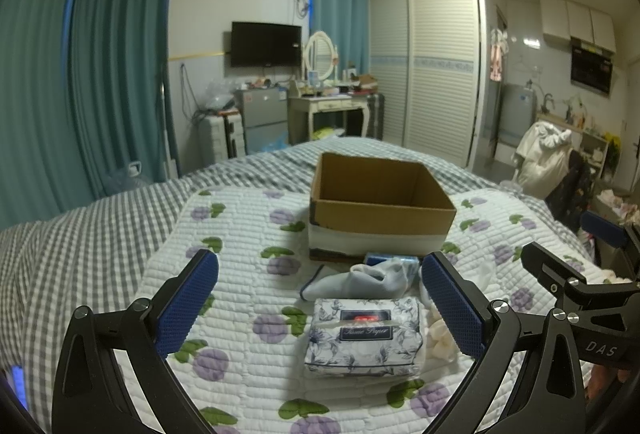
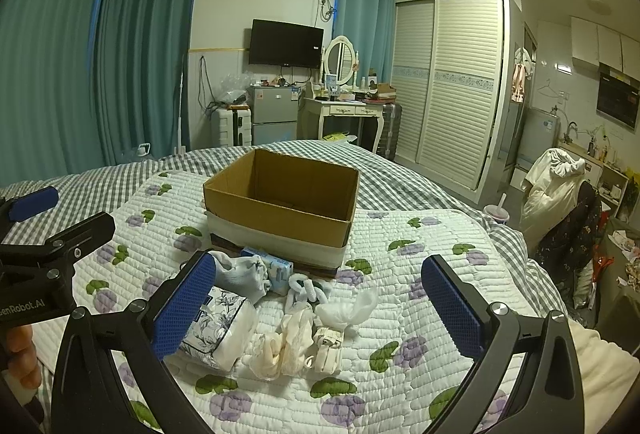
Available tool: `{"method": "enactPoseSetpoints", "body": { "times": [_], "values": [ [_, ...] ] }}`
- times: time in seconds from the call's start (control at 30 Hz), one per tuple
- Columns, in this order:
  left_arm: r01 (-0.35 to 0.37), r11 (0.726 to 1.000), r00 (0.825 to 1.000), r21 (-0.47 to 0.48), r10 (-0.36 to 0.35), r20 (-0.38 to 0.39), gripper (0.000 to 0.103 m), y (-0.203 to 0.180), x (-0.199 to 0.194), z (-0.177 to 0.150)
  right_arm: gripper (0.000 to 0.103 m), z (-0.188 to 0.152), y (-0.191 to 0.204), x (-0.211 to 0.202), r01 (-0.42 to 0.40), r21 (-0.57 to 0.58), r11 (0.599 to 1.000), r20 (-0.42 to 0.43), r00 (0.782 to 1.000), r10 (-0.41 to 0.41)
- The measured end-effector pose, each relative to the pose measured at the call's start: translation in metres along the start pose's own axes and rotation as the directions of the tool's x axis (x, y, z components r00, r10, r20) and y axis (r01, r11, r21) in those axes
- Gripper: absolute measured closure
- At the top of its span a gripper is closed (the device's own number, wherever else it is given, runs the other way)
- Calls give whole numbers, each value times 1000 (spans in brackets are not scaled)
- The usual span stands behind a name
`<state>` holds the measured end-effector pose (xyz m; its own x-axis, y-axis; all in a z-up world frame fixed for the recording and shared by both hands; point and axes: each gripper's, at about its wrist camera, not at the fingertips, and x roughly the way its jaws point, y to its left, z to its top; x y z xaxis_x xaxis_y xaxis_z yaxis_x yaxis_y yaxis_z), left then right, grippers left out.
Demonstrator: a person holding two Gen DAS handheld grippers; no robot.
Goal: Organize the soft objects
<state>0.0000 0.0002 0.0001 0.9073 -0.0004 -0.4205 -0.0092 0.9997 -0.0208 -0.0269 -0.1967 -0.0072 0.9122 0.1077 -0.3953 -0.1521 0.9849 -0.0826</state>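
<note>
Left wrist view has the left gripper [image 1: 320,298] spread wide above the floral quilt [image 1: 240,334], gripping nothing; between its blue pads lies a tissue pack [image 1: 364,338] with a blue flower print, and just beyond it a pale grey sock [image 1: 360,280], then the cardboard box [image 1: 380,201], open-topped and standing upright on the quilt. Over in the right wrist view, the right gripper [image 2: 318,298] is likewise wide open and empty, hovering over a cluster of soft things: cream-coloured socks [image 2: 284,346], a white crumpled cloth [image 2: 352,308] and a white scrunchie [image 2: 306,290] (the small blue packet [image 2: 276,266] sits against the box's near wall). The tissue pack shows partly behind this gripper's left pad.
</note>
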Motion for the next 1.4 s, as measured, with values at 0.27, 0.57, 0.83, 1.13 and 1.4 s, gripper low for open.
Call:
{"method": "enactPoseSetpoints", "body": {
  "times": [0.27, 0.57, 0.83, 1.13, 1.4],
  "values": [
    [-2, 1000, 1000, -1, 2, -6, 0, 4, 0, -1, 0, 2, 0, 1, -1, -3, 1000, -3, 1000, 1],
    [-3, 1000, 1000, 0, 3, -7, 0, 3, 0, -1, 0, 1, 1, 1, -1, -3, 1000, -4, 1000, 1],
    [-3, 1000, 1000, -1, 3, -8, 0, 4, 2, -3, 0, 1, 2, 3, -1, -4, 1000, -8, 1000, 1],
    [-3, 1000, 1000, -1, 3, -7, 0, 3, 3, -5, 0, 2, 2, 3, -1, -4, 1000, -10, 1000, 1],
    [0, 1000, 1000, 3, 0, -9, 0, 0, 1, -4, 0, 1, 2, 3, -2, -4, 1000, -11, 1000, 1]
  ]
}}
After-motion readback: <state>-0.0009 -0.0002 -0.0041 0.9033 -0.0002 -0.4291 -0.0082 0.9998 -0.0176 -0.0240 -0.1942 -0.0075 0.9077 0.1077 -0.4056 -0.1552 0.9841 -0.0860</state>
